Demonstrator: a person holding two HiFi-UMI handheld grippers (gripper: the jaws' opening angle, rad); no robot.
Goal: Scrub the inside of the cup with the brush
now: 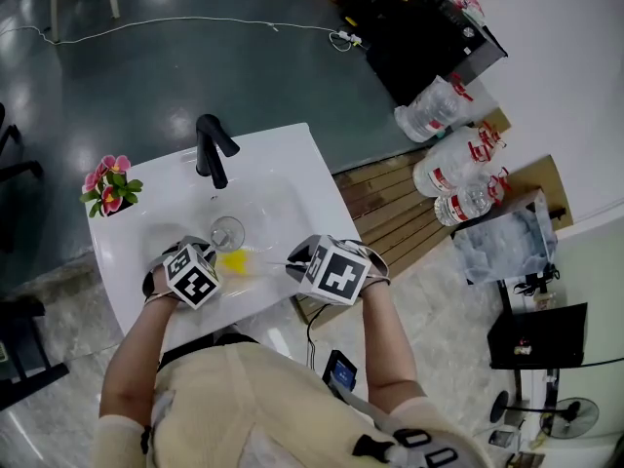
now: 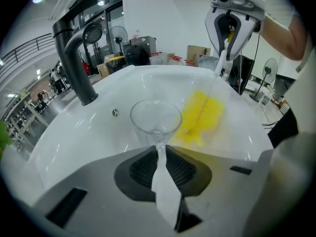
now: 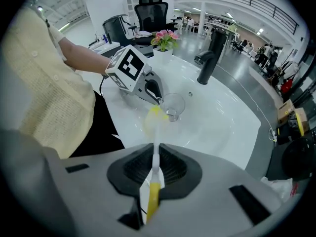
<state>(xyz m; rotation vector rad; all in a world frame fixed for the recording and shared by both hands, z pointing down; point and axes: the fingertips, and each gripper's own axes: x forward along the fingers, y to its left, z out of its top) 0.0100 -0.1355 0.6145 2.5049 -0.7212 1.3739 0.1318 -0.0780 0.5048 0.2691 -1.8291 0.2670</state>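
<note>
Seen from the head view, a person in a pale yellow top stands at a white sink (image 1: 292,164), a hand-held gripper in each hand over the basin. The left gripper (image 1: 211,252) holds a clear stemmed cup (image 1: 226,232) just in front of the black tap (image 1: 214,149), while the right gripper (image 1: 295,260) points a brush (image 1: 235,261) toward it, the yellow bristles lying just beside the cup on its near side. Potted flowers (image 1: 110,187) sit on the sink's left corner, and large water bottles (image 1: 450,159) lie on the floor to the right. In the left gripper view, the jaws stand narrow, pressed on the cup's thin stem, and the bowl juts out beyond them with its open mouth facing away over the basin. The yellow bristles show to the right of the bowl and outside it, close to its side, with the thin white handle running up to the right gripper above. A small round fitting (image 2: 114,112) marks the basin wall below the tap. In the right gripper view, the jaws are clamped on the brush's white and yellow handle. The bristle head is blurred near the cup's rim, and whether it touches the glass cannot be told. A black office chair (image 3: 153,11) stands behind the flowers.
</note>
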